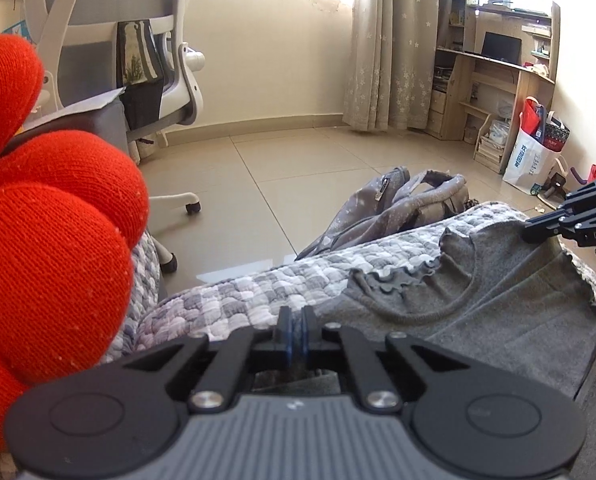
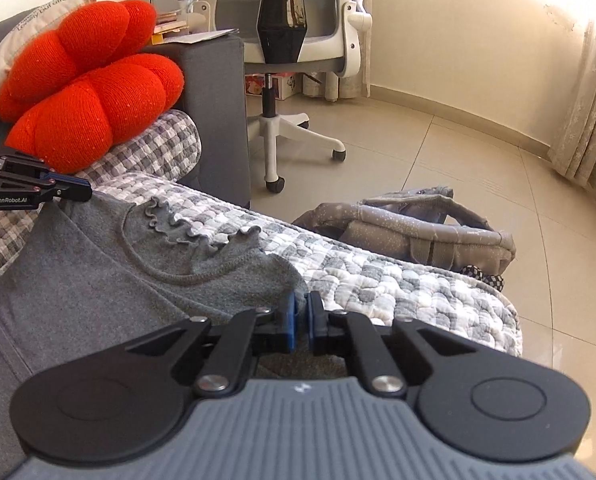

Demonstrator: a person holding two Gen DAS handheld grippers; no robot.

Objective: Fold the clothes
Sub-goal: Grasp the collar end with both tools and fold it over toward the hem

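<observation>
Presently, a grey top [image 1: 498, 308] with a ruffled neckline lies flat on a checked quilt [image 1: 234, 304] covering the sofa. Left gripper [image 1: 297, 322] has its jaws closed tight on the top's shoulder edge at 6 o'clock in its own view. Right gripper [image 2: 301, 312] is likewise clamped on the opposite shoulder edge. Red knitted cushion [image 2: 94, 92] sits at 10 o'clock in the right view; a grey backpack [image 2: 418, 224] lies on the floor at 3 o'clock.
</observation>
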